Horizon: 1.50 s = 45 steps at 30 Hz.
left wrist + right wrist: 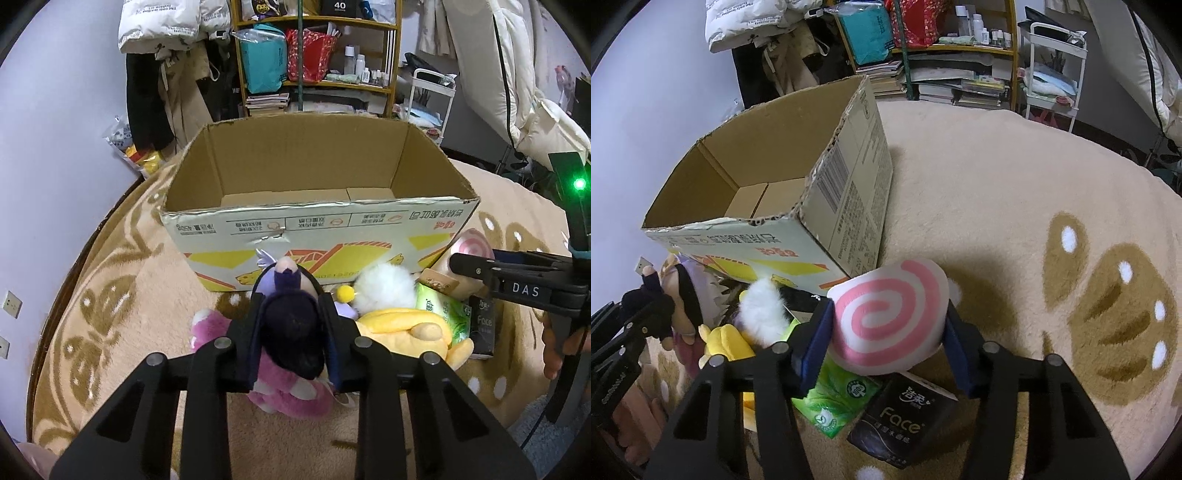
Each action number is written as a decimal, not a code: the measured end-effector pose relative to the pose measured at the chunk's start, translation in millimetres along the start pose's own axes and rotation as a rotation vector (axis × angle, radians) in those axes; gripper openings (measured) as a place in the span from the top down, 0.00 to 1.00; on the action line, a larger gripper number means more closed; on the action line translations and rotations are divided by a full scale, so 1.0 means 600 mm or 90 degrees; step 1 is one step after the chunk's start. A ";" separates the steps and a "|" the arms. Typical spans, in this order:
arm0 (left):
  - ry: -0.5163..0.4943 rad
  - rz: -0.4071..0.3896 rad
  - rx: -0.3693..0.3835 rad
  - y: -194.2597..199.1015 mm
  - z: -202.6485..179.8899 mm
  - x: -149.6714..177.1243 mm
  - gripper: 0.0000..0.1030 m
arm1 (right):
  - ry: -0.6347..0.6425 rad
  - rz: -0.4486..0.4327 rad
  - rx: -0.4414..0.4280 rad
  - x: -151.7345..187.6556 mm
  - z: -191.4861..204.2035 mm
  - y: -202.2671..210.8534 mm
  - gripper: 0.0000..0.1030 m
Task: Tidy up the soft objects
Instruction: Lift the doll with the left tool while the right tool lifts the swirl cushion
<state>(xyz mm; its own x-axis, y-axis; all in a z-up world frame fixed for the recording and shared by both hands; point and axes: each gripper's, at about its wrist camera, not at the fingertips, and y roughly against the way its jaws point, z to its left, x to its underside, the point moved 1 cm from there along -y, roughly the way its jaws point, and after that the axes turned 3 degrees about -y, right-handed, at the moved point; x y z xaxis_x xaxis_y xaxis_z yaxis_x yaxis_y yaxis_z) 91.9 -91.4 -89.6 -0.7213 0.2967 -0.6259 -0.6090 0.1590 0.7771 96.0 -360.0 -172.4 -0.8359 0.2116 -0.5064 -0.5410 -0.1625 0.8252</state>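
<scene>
Cardboard, open-topped box (317,173) stands just beyond your left gripper (291,314), clamped on the dark-haired purple plush doll (291,328); your right gripper (886,325) straddles the pink-spiral white plush cushion (890,314), right of that box.

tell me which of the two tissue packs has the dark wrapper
The black tissue pack printed "Face", lying on the blanket; the green tissue pack beside it, toward the plush toys, is bright green with leaf art.

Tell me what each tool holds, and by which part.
The left tool is shut on the doll, gripping its dark head. The right tool clamps the pink swirl cushion by its two side edges.
</scene>
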 end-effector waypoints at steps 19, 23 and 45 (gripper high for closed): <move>0.027 -0.032 -0.027 0.031 0.018 0.006 0.74 | 0.022 -0.047 0.001 -0.002 0.017 0.035 0.69; 0.026 -0.045 -0.041 0.042 0.020 0.007 0.74 | 0.020 -0.071 -0.003 -0.002 0.018 0.054 0.69; 0.031 -0.209 -0.163 0.175 0.032 0.009 0.74 | 0.100 -0.303 0.004 0.035 0.103 0.229 0.69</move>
<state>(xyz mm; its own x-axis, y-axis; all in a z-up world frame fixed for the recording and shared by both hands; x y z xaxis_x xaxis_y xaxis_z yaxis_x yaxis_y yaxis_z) 30.3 -55.3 -10.2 -0.4865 0.2229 -0.8448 -0.8670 -0.0037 0.4983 9.8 -318.5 -54.2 -0.5006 0.1133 -0.8582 -0.8656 -0.0773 0.4948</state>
